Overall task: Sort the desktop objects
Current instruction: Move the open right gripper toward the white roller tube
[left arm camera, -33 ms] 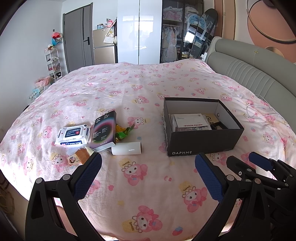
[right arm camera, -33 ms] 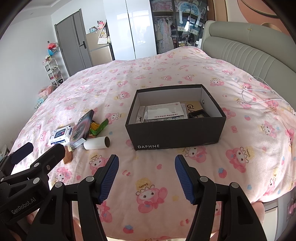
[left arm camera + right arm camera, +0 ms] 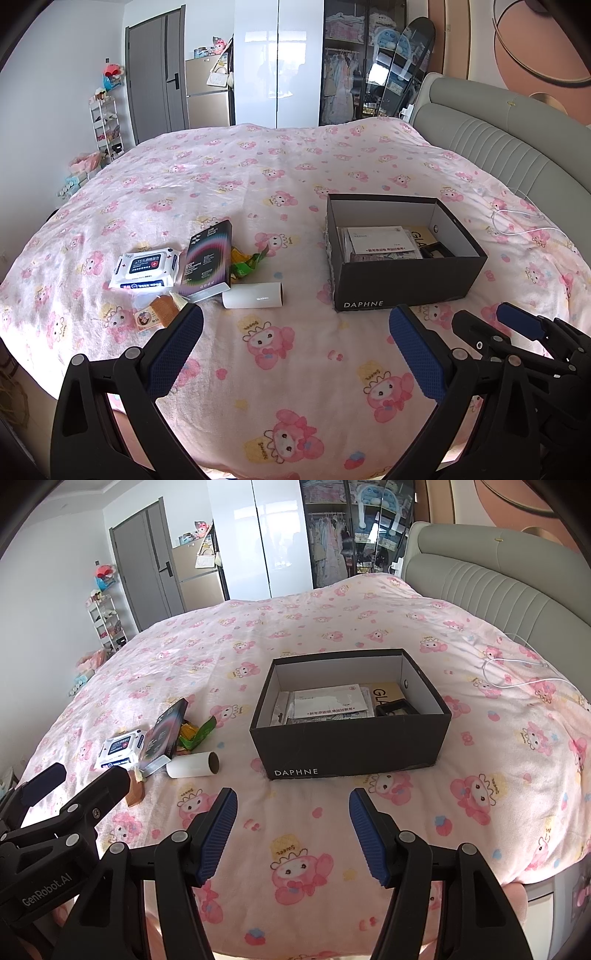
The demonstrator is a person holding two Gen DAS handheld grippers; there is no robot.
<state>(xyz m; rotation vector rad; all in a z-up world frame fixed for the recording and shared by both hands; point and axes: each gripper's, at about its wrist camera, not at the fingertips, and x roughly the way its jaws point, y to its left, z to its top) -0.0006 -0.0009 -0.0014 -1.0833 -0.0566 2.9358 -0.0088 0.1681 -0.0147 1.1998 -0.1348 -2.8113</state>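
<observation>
Pink cartoon-print bedspread (image 3: 280, 173) covers the bed carrying everything. On its right half sits an open black cardboard shoebox marked DAPHNE (image 3: 351, 746), already holding papers and small boxes. Left of it lies a cluster: a dark rectangular box with rainbow stripes (image 3: 207, 264), touching a white wet-wipes pack (image 3: 146, 267), a white paper roll with cardboard core (image 3: 253, 295), green and yellow wrappers (image 3: 247, 263), and what seems a small brown sachet (image 3: 164, 312). Left gripper (image 3: 295, 350) and right gripper (image 3: 293, 834) hover with jaws apart, empty.
</observation>
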